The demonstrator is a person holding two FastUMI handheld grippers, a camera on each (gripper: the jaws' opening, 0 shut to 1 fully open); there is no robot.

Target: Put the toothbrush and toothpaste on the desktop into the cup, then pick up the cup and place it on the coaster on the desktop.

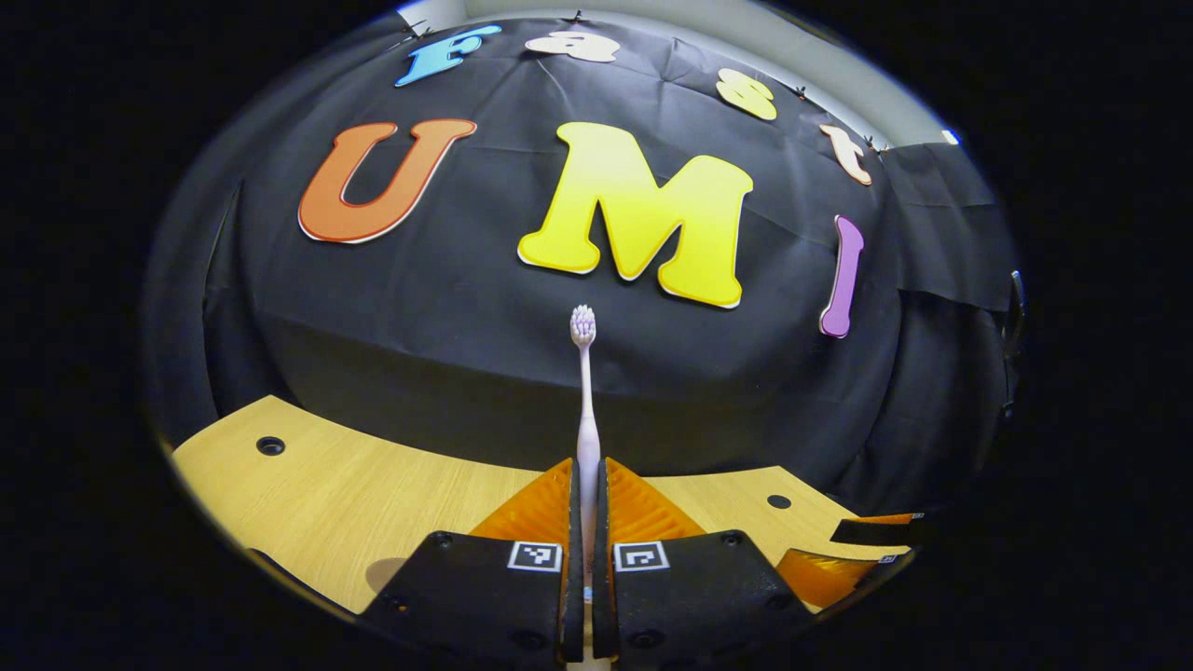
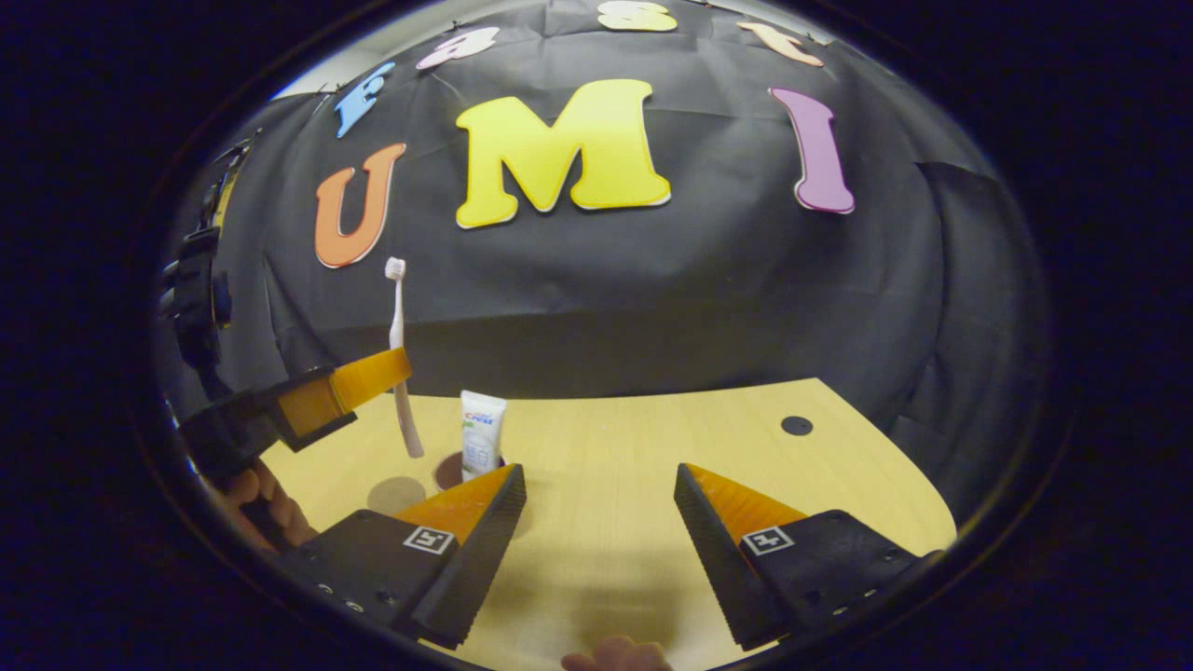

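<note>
The left gripper pinches the toothbrush upright above the desk, bristles topmost. The right gripper hovers level, fingers spread wide, toothpaste standing ahead to its left.

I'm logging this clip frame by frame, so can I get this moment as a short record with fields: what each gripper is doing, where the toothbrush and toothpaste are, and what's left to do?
left gripper: jaws shut on the toothbrush handle
toothbrush: held upright, bristles on top, lifted above the desktop
right gripper: jaws wide open, holding nothing, low over the desktop
toothpaste: standing upright on something dark and round, ahead of the right gripper's left finger
desktop: light wood with round holes
stage: toothbrush picked up, not yet in a cup; toothpaste untouched
</note>
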